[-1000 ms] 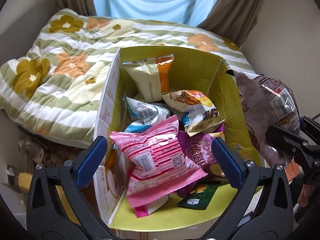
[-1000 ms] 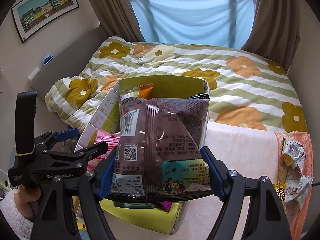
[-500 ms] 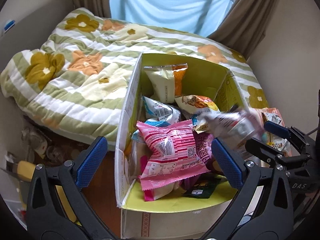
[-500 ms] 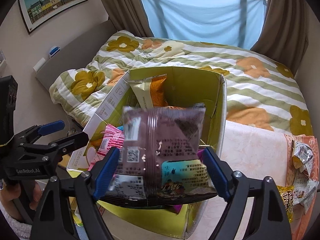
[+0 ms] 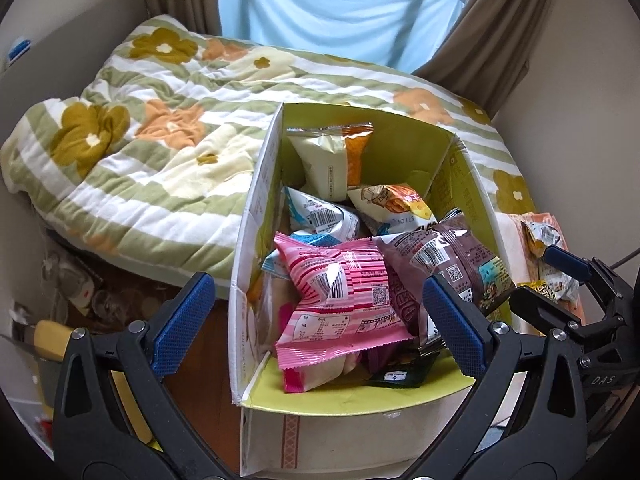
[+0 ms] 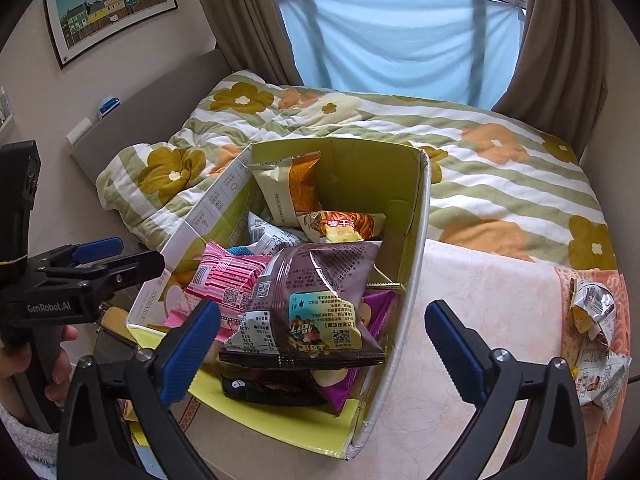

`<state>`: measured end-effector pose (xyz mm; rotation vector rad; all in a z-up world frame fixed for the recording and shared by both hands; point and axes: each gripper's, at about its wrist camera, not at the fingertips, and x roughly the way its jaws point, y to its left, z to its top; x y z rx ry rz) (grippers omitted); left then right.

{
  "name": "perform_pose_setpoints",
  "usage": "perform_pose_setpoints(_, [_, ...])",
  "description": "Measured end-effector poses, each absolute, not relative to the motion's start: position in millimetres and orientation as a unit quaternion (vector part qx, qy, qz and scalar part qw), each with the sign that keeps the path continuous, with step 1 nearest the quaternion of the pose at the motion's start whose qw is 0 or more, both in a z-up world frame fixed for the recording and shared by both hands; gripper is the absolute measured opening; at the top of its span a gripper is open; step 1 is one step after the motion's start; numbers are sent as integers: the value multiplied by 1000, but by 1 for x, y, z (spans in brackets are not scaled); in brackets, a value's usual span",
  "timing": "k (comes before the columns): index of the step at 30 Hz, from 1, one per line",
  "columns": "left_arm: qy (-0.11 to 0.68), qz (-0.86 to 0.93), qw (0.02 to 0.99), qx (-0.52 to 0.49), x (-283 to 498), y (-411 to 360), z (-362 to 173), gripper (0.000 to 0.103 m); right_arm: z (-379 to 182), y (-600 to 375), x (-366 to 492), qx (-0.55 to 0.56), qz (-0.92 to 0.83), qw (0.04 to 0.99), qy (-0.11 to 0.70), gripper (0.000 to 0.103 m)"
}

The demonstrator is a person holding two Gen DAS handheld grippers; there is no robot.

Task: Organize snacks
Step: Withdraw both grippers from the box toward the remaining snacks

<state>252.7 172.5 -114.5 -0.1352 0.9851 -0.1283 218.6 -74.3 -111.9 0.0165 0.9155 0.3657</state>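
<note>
With both our right gripper [image 6: 320,344] and left gripper [image 5: 318,324] wide open and empty, we feared the brown packet [image 6: 316,304], perched atop the heaped box [image 6: 416,264], might slide out.

One box [image 6: 416,248], seven packets visible inside it.

Snack packets [image 6: 312,304] lie heaped in the box [image 6: 416,264], bed [image 6: 500,168] behind, loose packets [image 6: 592,312] apparently at its right.
</note>
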Motion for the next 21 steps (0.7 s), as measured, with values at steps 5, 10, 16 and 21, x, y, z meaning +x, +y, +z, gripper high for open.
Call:
perform_pose_setpoints(5, [468,-75,879,-57,253,169,-111,103,-104,-73,211,2,163,887,432,102])
perform_pose_setpoints(10, [460,-97,881,-51,248,162,-105,103,-94,-78,200,-3,139,895,424,102])
perform_pose_setpoints(16, [449,-131,883,-44,243,143,-99,103,-82,-91,184,-8,120,902,415,102])
perform_pose_setpoints(21, [439,-158,884,-33,239,118,-89,103,-70,-112,176,2,101,910,401,102])
